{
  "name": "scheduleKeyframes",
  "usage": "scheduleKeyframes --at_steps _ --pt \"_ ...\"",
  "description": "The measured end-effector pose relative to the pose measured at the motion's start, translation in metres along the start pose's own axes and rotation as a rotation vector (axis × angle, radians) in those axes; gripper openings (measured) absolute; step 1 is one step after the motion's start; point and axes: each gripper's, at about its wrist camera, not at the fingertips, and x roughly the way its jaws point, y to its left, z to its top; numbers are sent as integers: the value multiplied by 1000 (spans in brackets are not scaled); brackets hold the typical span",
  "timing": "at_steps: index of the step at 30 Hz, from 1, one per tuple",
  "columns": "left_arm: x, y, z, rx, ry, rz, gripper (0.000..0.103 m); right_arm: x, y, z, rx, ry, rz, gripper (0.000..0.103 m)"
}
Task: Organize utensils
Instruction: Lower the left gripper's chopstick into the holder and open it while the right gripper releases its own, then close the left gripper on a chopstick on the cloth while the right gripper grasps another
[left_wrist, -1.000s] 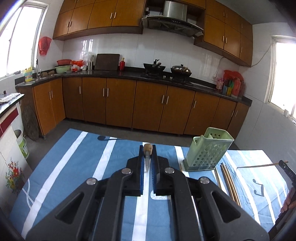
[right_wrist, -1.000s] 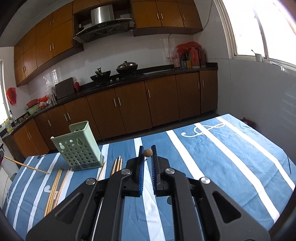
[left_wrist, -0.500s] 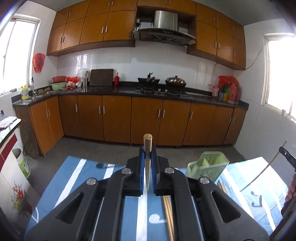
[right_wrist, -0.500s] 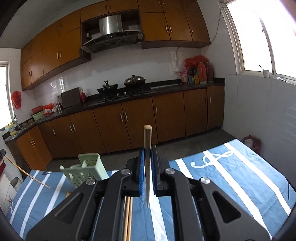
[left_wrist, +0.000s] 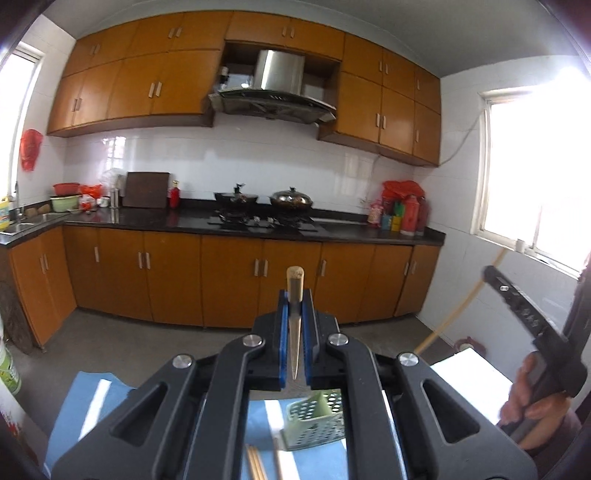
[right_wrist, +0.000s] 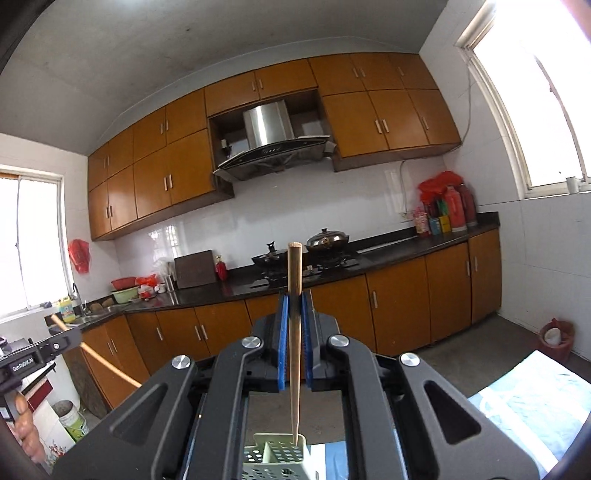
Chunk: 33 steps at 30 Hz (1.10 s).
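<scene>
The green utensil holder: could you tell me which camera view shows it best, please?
Neither is ideal, but the left wrist view shows more of the green utensil holder: a perforated wall and rim, tilted, partly behind the tool's frame. The right wrist view shows only its top compartments at the frame's bottom edge.

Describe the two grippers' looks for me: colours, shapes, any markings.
Both the left gripper and the right gripper are matte black, with angular linkage arms that have triangular cut-outs and silver round bolts. Their fingers carry blue ribbed pads. In the right wrist view, the left gripper's side reads "GenRobot.AI" in white. No cables or sleeves show.
</scene>
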Motion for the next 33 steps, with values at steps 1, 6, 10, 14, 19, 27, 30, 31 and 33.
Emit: scheduleKeyframes --at_steps 1,6,10,14,19,27,30,31,33 --pt "6 -2 -2 -4 11 -8 8 5 3 -4 -2 10 1 8" --pt "41 -5 -25 -27 86 -34 8 23 4 -27 0 73 -6 8" --pt "59 0 -42 -29 133 -30 8 35 2 -44 6 130 -15 8" --pt "78 4 -58 -34 177 -26 8 41 -2 -58 20 179 -20 8" --pt "91 11 -73 -45 227 -13 10 41 -3 -67 20 217 -24 8" --pt "66 21 -66 -77 184 6 31 14 -13 -58 25 185 -51 39" --pt "45 26 -65 -85 157 19 34 -2 -22 -58 25 181 -67 42" --pt "38 28 -65 -85 150 23 35 -10 -27 -59 26 186 -80 43" --pt "18 33 -71 -78 133 46 38 -24 -38 -68 28 208 -110 45"
